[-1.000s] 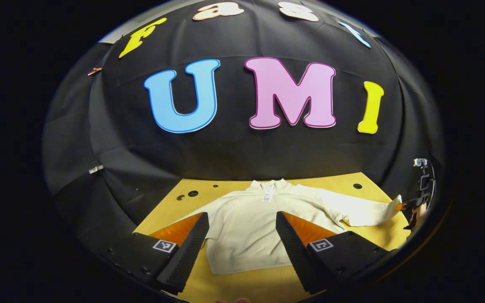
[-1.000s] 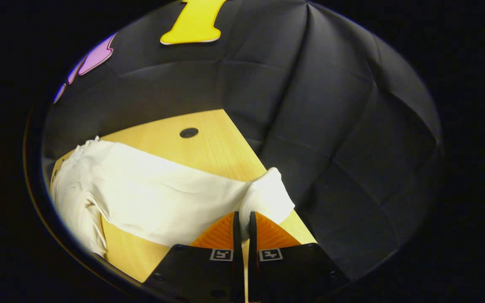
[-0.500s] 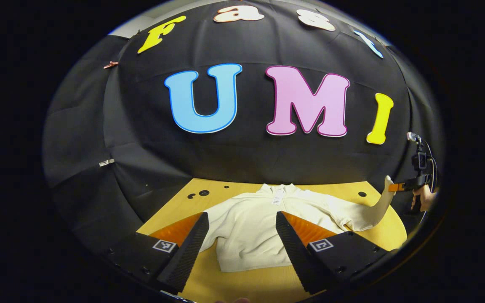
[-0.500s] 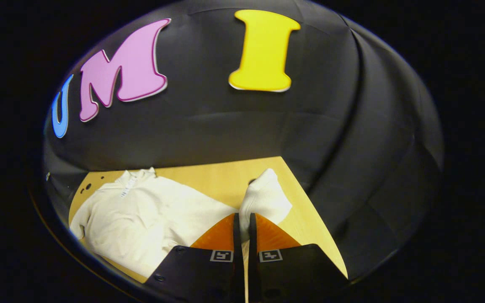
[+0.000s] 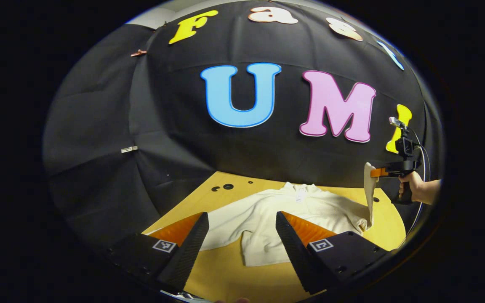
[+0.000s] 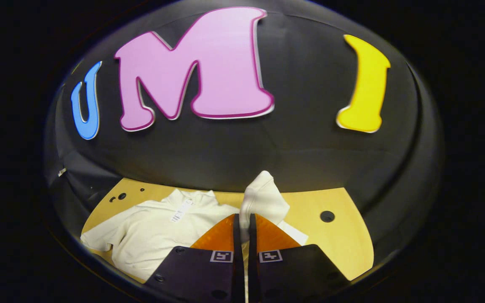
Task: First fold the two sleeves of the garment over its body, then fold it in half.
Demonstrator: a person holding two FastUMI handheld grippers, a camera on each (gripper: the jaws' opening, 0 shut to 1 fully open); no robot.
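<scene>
A cream long-sleeved garment (image 5: 267, 219) lies flat on the yellow wooden table (image 5: 225, 269), collar toward the wall. My right gripper (image 6: 242, 223) is shut on the cuff (image 6: 263, 198) of one sleeve and holds it up above the table. In the left gripper view that same gripper (image 5: 379, 172), held by a hand (image 5: 415, 189), carries the sleeve (image 5: 369, 198) hanging down at the garment's right side. My left gripper (image 5: 240, 229) hovers open above the table's near edge, in front of the garment's hem, holding nothing. The other sleeve (image 5: 225, 223) lies spread to the left.
The table has round holes near its far left corner (image 5: 227, 186) and at the right (image 6: 327, 216). The black cloth wall stands right behind the table. Bare table top shows in front of the garment's hem.
The right gripper has lifted the sleeve cuff off the table and carried it up and inward toward the garment's body. The left gripper has drifted left, still open.
</scene>
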